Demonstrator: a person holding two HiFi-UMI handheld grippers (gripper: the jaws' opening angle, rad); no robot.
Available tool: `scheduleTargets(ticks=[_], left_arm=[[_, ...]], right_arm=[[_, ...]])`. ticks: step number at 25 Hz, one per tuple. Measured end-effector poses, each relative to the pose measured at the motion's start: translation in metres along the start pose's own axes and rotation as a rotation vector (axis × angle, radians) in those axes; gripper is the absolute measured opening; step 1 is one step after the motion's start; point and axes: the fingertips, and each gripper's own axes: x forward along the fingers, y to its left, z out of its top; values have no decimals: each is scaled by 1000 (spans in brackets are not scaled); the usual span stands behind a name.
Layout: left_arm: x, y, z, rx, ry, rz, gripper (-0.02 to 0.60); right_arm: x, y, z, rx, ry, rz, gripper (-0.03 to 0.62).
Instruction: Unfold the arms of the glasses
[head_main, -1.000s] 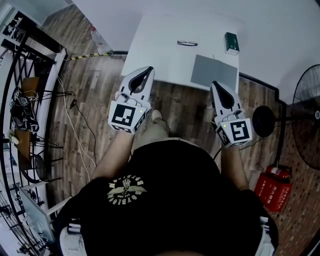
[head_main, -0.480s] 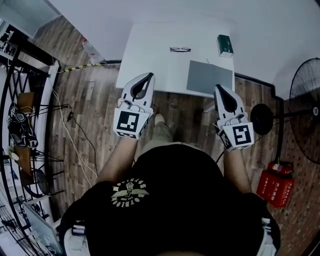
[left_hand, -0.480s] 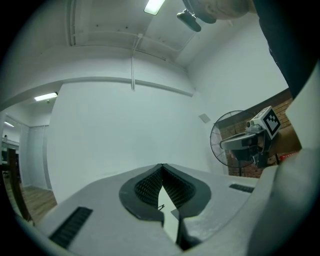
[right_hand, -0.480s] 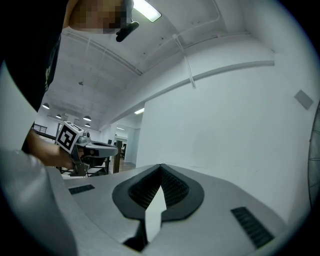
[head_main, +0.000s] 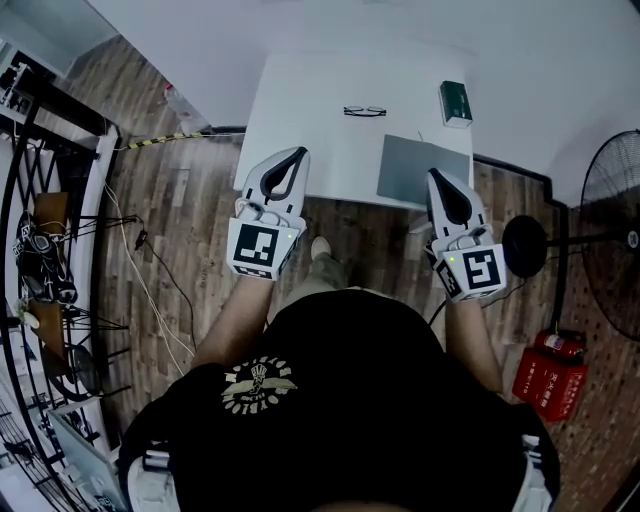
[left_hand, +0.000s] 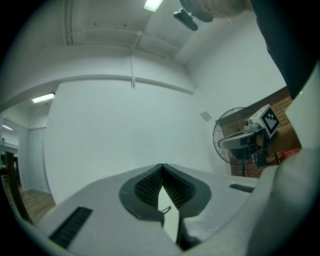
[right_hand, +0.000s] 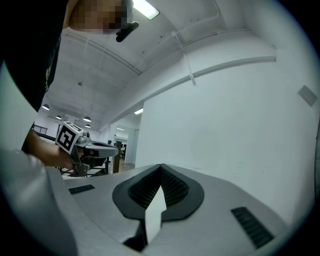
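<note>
While your left hand-held gripper (head_main: 297, 153) and right hand-held gripper (head_main: 433, 175) are pressed together, the glasses (head_main: 365, 111) look light and fragile, so pinch one arm gently.

A white table (head_main: 300, 130) is standing on a wood-plank floor (head_main: 185, 215). Three things are lying on its top, well apart from one another. A pair of dark-framed glasses (head_main: 364, 111) is resting about midway across, between the near and far edges. A small green box (head_main: 456, 103) is sitting close to the right edge, toward the far right corner. A flat grey mat (head_main: 420, 170) is lying at the near right corner, reaching the near edge.
</note>
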Motion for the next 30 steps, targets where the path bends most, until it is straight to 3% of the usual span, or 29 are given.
scheduleTargets(ticks=[14,30], left_arm=[[61,40,-28,-20,48,-54,6],[147,82,-47,-20,60,-195,6]], right_arm=[[72,-25,-25,35,49,-10,0],[141,-59,-38,42,110,-106,0]])
